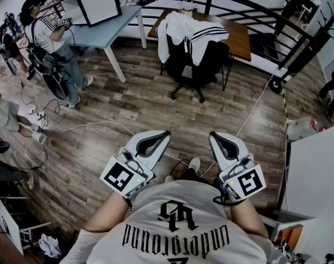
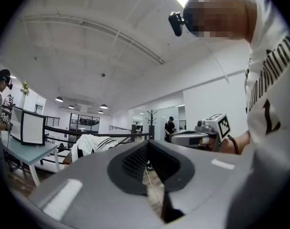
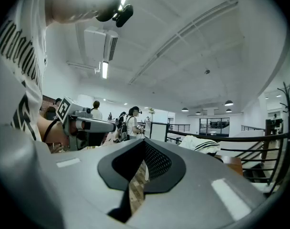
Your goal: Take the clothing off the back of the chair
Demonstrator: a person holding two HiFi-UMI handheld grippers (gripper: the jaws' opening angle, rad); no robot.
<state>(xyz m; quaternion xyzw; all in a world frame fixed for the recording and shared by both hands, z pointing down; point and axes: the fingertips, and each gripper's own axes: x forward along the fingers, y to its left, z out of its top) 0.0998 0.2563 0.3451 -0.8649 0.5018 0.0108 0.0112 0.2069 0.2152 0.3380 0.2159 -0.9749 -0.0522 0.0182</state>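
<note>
Left gripper (image 2: 148,149): level, grey fingers (image 2: 102,180) brought together, nothing between them. Only a thin strip of wooden floor (image 2: 153,190) shows along the seam.

Beyond the tips: white clothing (image 2: 95,144) with dark stripes, draped in a heap. What it hangs on cannot be made out. A dark railing (image 2: 64,130) runs behind it.

Left of frame: pale blue worktop (image 2: 28,151) carrying a monitor (image 2: 33,128). A person (image 2: 1,104) stands at its edge.

Right of frame: right gripper (image 2: 176,138), held level, its marker cube (image 2: 220,124) facing the camera. The wearer's white printed shirt (image 2: 274,104) fills the margin.

Far background: coat stand (image 2: 151,123) and a second person (image 2: 170,126).
</note>
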